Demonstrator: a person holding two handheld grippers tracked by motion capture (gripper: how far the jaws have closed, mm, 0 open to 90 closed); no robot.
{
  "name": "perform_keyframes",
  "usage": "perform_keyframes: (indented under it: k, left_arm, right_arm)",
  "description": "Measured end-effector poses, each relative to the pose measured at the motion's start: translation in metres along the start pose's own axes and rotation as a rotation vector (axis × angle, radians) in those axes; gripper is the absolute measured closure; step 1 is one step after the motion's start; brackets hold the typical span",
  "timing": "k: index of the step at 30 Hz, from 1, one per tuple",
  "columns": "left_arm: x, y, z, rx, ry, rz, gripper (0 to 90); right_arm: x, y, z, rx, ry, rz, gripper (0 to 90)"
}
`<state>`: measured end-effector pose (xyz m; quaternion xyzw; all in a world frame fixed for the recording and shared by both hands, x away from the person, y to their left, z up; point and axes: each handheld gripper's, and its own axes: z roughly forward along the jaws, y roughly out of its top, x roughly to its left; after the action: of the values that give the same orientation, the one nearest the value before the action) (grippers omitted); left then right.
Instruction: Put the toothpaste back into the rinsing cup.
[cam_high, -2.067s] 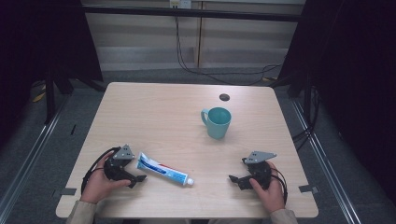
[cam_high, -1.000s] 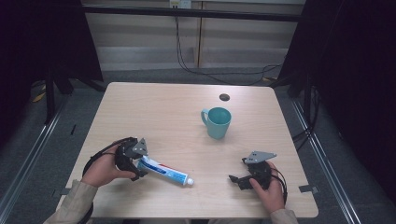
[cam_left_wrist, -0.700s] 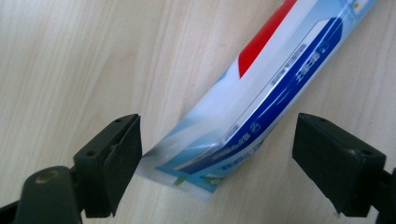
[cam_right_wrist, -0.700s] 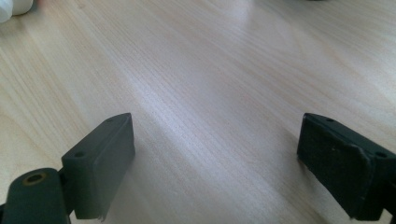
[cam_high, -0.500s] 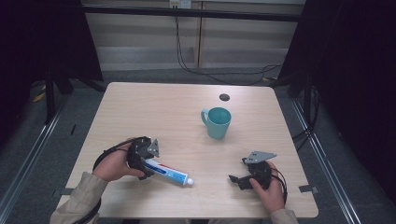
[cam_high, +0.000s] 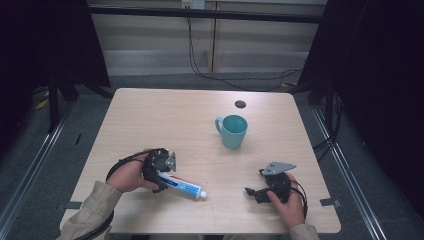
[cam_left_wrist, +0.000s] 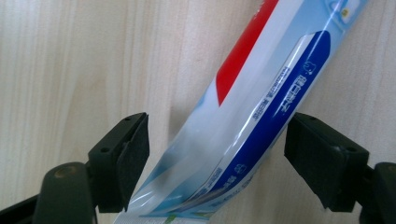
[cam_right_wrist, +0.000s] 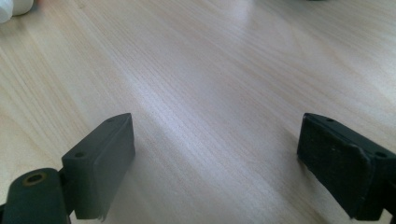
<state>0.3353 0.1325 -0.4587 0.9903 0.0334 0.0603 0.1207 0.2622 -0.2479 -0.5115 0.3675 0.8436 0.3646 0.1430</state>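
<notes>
Wooden table, left gripper straddling toothpaste

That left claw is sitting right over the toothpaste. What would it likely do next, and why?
Probably squeeze shut. The left gripper stands open with its jaws either side of the toothpaste tube, near the flat end, and gaps show on both sides. The tube lies flat on the table, so closing should grip it.

light: even overhead, surroundings dark | glare: sheen on table | focus: close views soft | shadows: faint
</notes>
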Motion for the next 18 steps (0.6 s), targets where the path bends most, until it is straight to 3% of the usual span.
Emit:
perform_keyframes:
  k: [7, 18]
  left_arm:
    - [-0.001, 0.004, 0.0043, 0.028, -0.016, 0.039, 29.7]
    - [-0.0014, 0.0045, 0.0076, 0.027, -0.029, 0.057, 33.4]
  right_arm:
    - [0.0, 0.0, 0.0001, -0.001, 0.002, 0.0, 10.8]
    - [0.0, 0.0, 0.0, 0.0, 0.0, 0.0, 10.8]
